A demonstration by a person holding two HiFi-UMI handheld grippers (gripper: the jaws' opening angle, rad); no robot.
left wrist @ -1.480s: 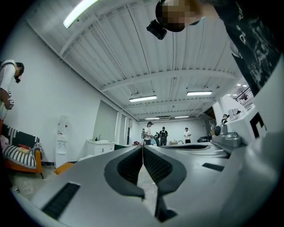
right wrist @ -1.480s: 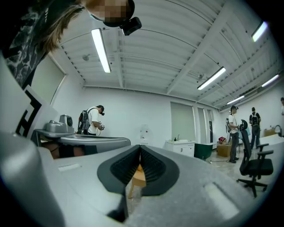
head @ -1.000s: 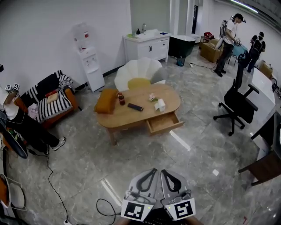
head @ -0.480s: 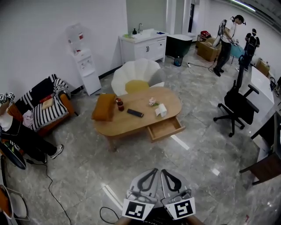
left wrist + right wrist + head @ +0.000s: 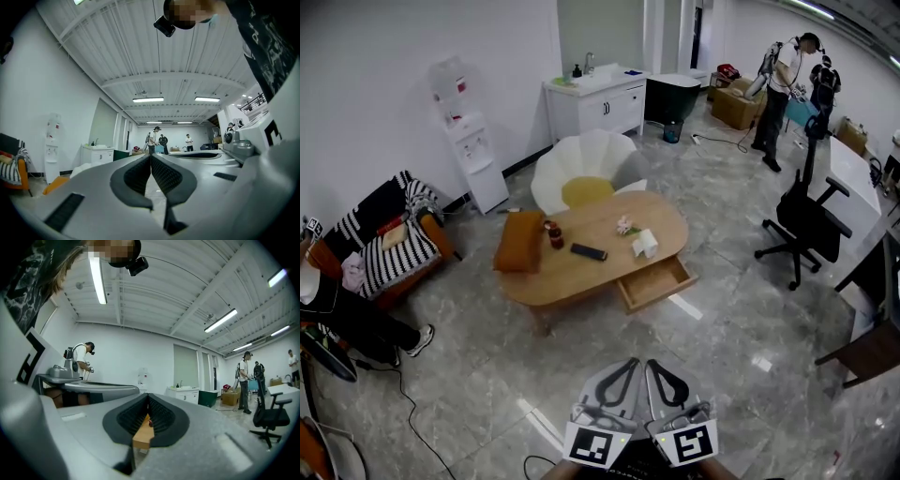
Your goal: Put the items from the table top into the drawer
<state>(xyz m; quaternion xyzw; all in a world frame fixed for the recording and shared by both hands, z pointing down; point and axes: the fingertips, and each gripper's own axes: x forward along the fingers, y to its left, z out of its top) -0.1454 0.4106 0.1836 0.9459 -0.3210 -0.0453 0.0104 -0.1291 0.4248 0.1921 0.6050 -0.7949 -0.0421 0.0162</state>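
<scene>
An oval wooden table (image 5: 581, 272) stands mid-room, its drawer (image 5: 654, 281) pulled open on the near right side. On top lie an orange cushion (image 5: 520, 241), a dark red can (image 5: 554, 234), a black remote (image 5: 589, 251), a small pink item (image 5: 624, 225) and a white tissue pack (image 5: 645, 243). My left gripper (image 5: 626, 367) and right gripper (image 5: 654, 367) are side by side at the bottom edge, far short of the table, both shut and empty. In the right gripper view the right gripper (image 5: 148, 402) frames a sliver of table (image 5: 142, 436).
A white shell chair (image 5: 586, 169) stands behind the table, with a water dispenser (image 5: 469, 141) and a white sink cabinet (image 5: 595, 98) along the wall. A striped sofa (image 5: 384, 244) is at the left, a black office chair (image 5: 811, 220) at the right. People (image 5: 783, 75) stand far back.
The whole room has slid left and down in the head view as I move across the floor. Both grippers hold their place in the view and stay shut.
</scene>
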